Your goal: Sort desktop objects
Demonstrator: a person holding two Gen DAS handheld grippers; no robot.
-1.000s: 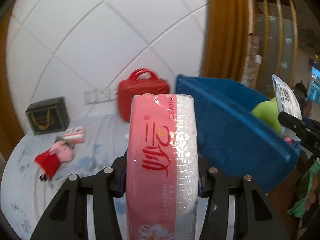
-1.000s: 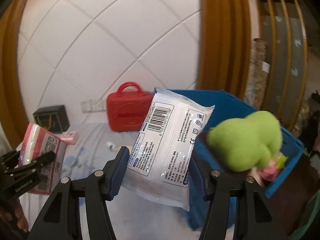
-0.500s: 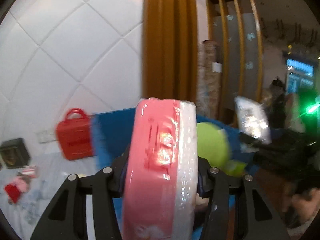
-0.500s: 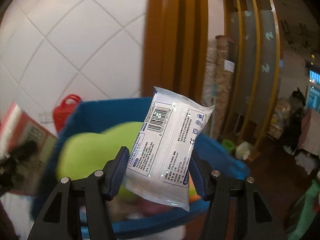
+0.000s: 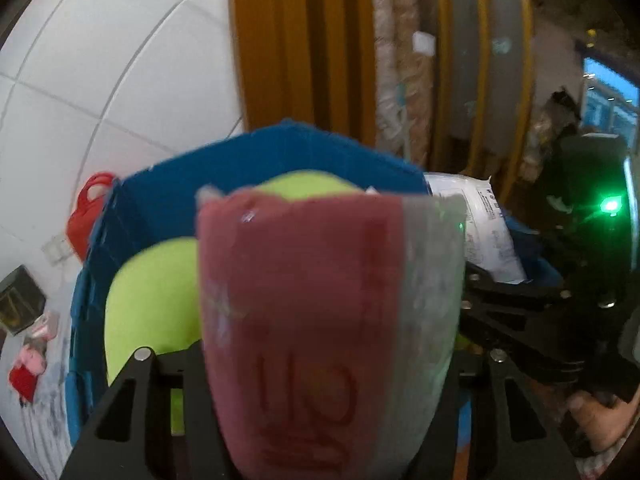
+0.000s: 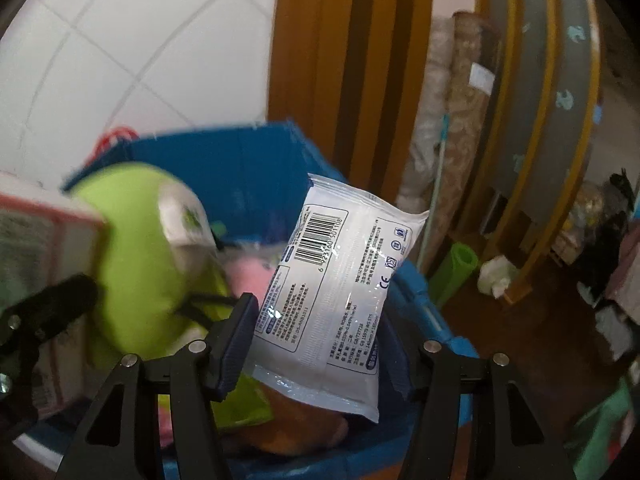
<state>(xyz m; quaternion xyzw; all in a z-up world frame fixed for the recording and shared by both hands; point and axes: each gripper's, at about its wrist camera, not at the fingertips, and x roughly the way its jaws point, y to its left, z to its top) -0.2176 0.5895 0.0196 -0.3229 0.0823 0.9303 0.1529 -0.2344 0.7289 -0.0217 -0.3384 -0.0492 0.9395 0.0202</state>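
Left gripper point(image 5: 320, 364) clamps pink tissue pack point(image 5: 320, 320), right gripper point(image 6: 320, 344) clamps white wipes packet point(image 6: 340, 280); both poised over blue bin point(image 6: 256, 160) for dropping.

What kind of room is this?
Probably a lived-in home room used for storage: white tiled wall, wooden door frame, blue bin full of plush toys, and rolled-up mats leaning by a shelf.
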